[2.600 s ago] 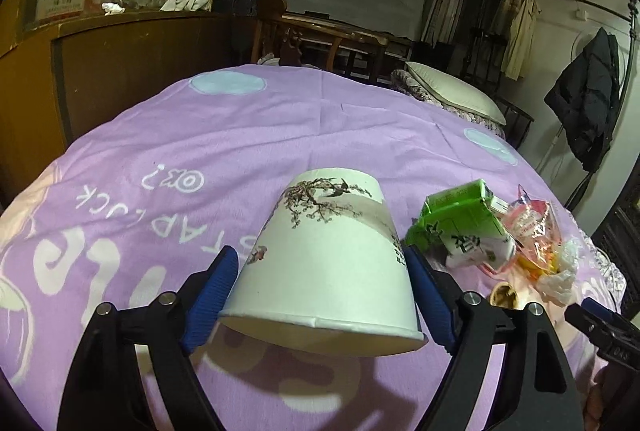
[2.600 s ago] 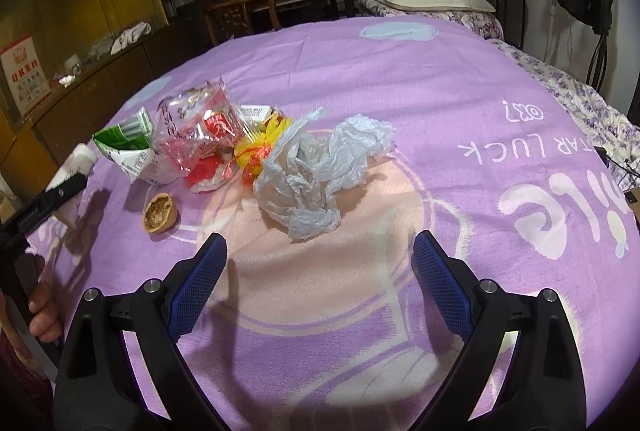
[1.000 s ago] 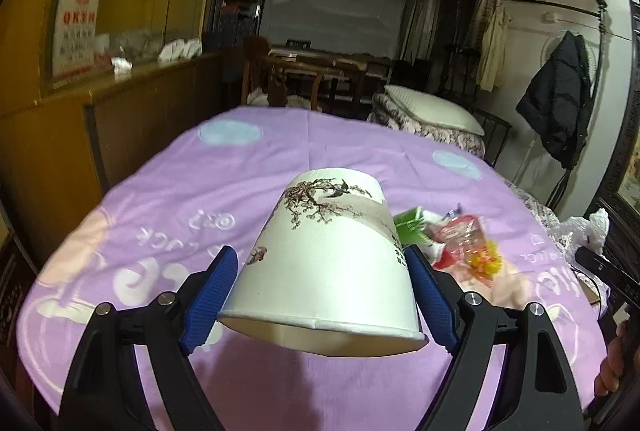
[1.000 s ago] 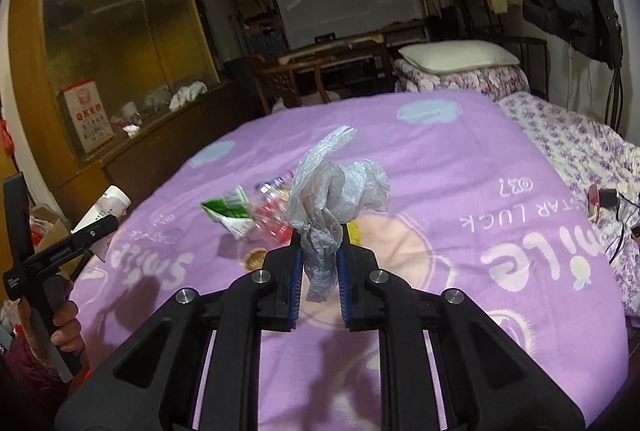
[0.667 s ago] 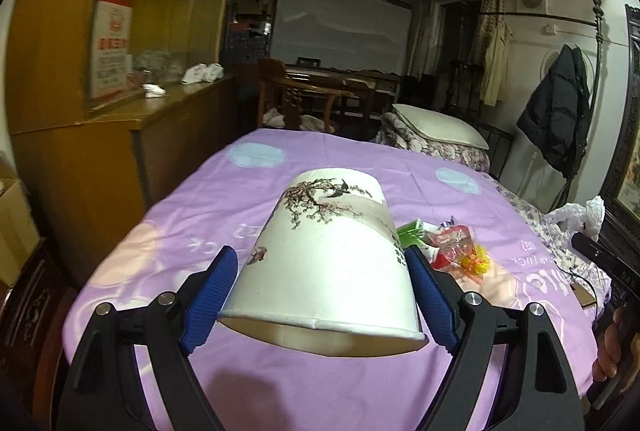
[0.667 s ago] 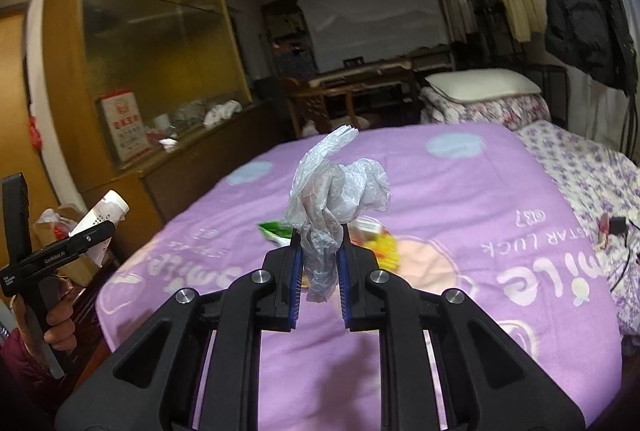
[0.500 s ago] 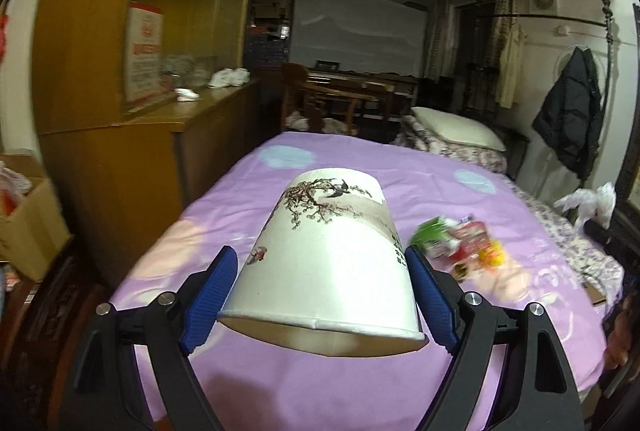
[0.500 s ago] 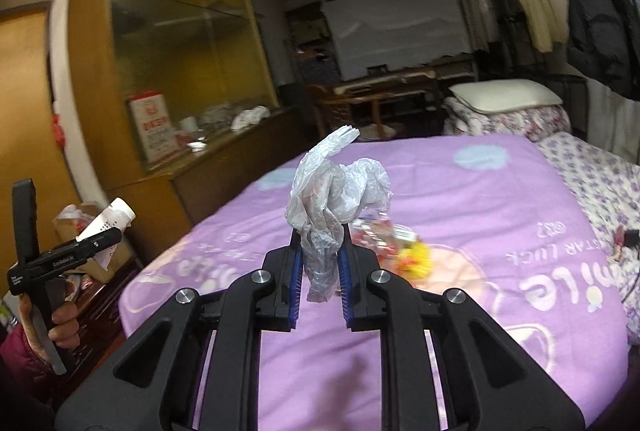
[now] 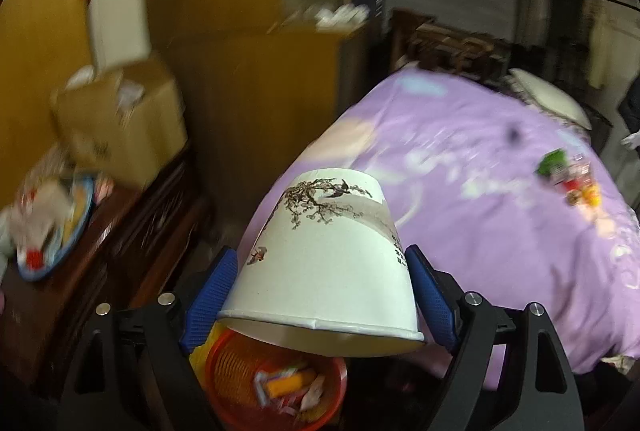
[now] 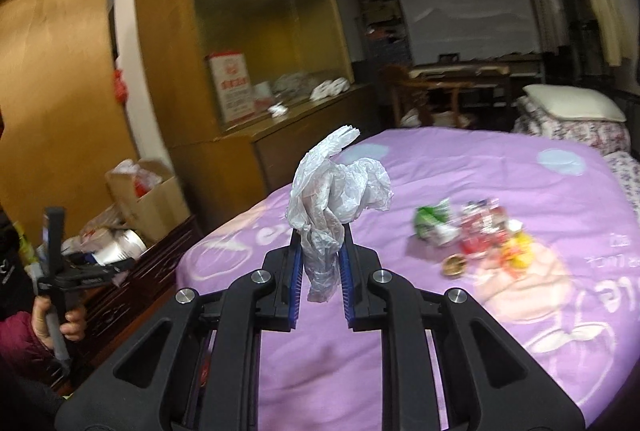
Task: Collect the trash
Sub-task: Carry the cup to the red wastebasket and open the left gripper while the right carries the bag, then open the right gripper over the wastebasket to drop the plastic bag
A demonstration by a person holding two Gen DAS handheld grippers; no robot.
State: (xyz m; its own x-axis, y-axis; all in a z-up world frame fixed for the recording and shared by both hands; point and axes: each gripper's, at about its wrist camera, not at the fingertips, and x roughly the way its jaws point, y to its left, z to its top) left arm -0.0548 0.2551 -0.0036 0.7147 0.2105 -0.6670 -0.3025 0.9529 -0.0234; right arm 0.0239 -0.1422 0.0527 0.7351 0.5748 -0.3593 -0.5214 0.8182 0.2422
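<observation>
Red bin holds wrappers beneath paper cup.

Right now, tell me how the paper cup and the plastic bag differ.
The paper cup is rigid, printed with a branch design; the plastic bag is crumpled, plain and translucent. The cup spreads the left hand-held gripper wide; the bag is pinched in the nearly closed right hand-held gripper. The cup hangs above the red bin; the bag is above the bed. Both are held trash.
</observation>
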